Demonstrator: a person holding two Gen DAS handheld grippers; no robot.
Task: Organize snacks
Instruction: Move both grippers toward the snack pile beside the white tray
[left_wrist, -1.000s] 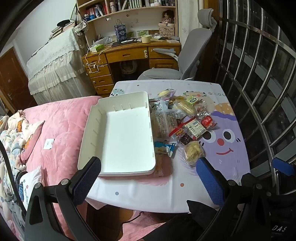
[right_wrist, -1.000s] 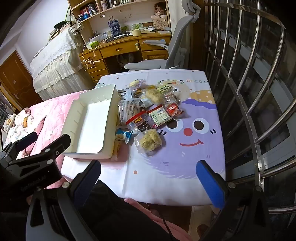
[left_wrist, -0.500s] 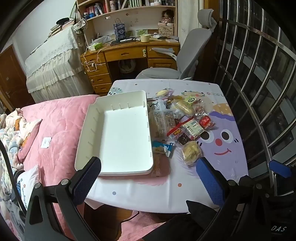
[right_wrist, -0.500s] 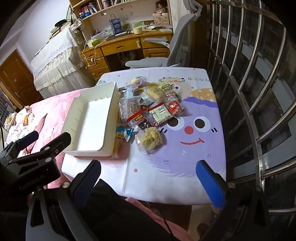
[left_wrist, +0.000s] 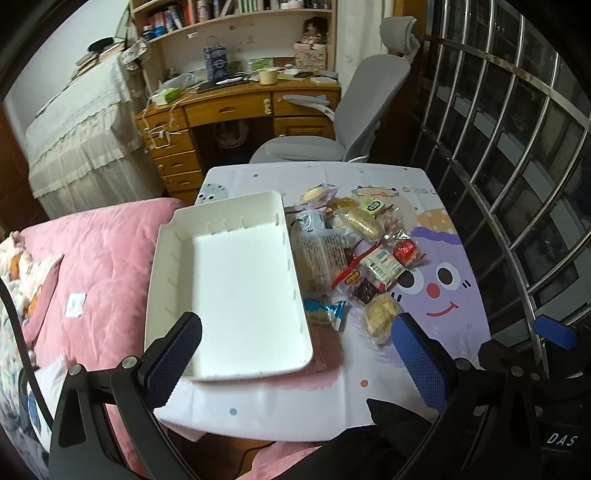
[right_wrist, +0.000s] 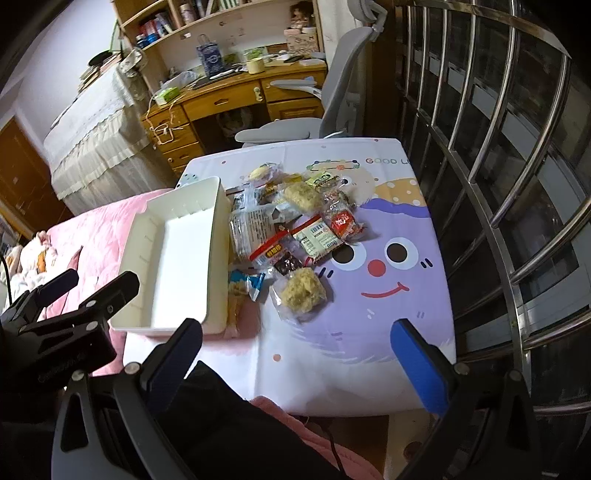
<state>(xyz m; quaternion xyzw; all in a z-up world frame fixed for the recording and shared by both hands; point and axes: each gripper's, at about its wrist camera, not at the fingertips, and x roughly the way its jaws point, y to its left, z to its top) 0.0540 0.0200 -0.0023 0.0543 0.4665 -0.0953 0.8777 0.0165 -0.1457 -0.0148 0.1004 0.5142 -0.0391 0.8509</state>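
Observation:
A white plastic bin sits hollow side up on the left part of a small table with a cartoon-face cloth. To its right lies a heap of wrapped snacks: a clear pack of pale crumbly cake, a blue-wrapped piece, a red packet. My left gripper hovers open above the bin's near end. Over the table's front edge, my right gripper is open too and holds nothing.
A pink quilted bed borders the table on the left. Behind stand a grey office chair and a wooden desk with shelves. A metal window grille runs along the right side. Dark clothing of a person is below.
Both grippers have drifted slightly back and up, so the table looks a little farther away. Bin and snacks have not moved. Both grippers stay open.

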